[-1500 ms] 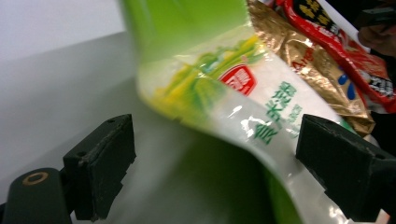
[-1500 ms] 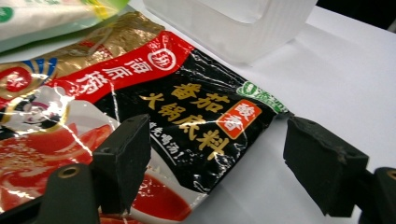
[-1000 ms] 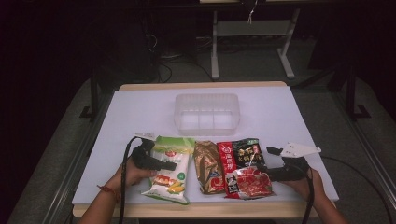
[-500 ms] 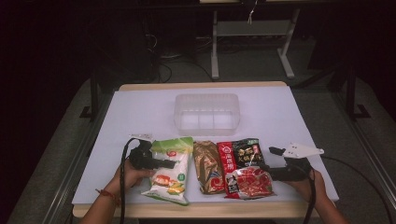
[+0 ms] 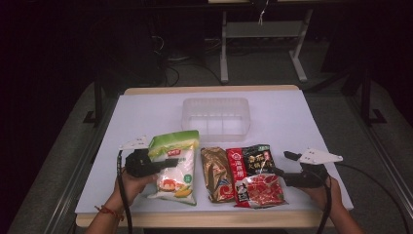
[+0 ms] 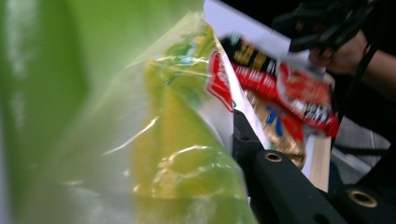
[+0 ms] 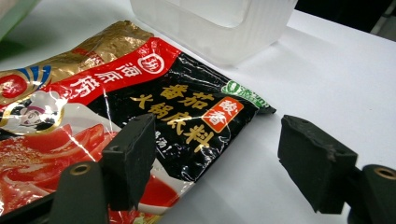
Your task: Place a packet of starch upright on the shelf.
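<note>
My left gripper (image 5: pixel 168 162) is clamped on the green snack bag (image 5: pixel 174 165), whose print is too blurry to read. My right gripper (image 7: pixel 215 154) gapes wide with nothing in it, one jaw over the red-black pouch (image 7: pixel 140 126) reading 番茄火锅底料 and 酸香, the clear bin (image 7: pixel 210 23) just beyond.

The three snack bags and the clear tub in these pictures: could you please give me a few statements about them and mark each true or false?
1. The green bag lies leftmost in the row of bags, seen from the high view. True.
2. The right tongs are shut on the red and black bag. False: their jaws stand open, one over the bag's edge, one over bare table.
3. The clear tub holds a bag. False: it looks empty.
4. The gold bag lies between the green bag and the red and black bag. True.
5. The left tongs are at the green bag. True.
</note>
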### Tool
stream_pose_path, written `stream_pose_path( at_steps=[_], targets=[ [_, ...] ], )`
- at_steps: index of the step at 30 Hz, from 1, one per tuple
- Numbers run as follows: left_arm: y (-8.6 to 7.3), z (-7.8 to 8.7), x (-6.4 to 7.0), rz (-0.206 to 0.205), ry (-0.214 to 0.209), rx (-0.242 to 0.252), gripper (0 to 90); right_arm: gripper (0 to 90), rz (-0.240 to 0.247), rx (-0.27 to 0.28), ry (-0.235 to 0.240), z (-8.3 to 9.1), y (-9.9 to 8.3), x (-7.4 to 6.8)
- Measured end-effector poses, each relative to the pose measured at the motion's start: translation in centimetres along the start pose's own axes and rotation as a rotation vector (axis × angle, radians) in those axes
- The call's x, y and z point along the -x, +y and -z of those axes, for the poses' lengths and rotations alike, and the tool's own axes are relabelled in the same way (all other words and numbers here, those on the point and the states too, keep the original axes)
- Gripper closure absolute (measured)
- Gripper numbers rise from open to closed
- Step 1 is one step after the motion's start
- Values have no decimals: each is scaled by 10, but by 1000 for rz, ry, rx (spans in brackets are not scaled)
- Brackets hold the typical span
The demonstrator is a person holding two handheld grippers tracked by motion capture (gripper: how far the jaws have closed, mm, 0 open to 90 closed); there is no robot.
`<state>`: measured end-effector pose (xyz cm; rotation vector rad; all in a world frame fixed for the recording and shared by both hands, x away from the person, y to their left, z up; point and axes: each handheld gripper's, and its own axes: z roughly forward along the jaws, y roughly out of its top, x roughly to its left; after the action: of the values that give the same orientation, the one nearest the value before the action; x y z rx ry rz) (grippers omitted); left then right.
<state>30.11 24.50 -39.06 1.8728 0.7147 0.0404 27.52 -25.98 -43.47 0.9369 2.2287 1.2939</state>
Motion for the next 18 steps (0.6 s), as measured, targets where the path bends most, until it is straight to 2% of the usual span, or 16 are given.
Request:
stream_pose_path(
  at_steps=[4,6,9,11,14,18],
  targets=[
    [3,13,3,-9,13,61,852,277,-6,11,-10,2,1,3],
    [3,15,4,-11,12,70,855,277,-10,13,-13,2,1,3],
    [4,21,8,-28,41,110,860,277,-18,29,-25,3,3,7],
    [5,24,10,-37,42,117,862,279,-26,21,-26,2,4,8],
    [5,28,13,-51,73,156,863,279,-40,27,-18,1,5,8],
    [5,33,13,-46,117,209,864,279,-49,37,-21,2,6,9]
  ],
)
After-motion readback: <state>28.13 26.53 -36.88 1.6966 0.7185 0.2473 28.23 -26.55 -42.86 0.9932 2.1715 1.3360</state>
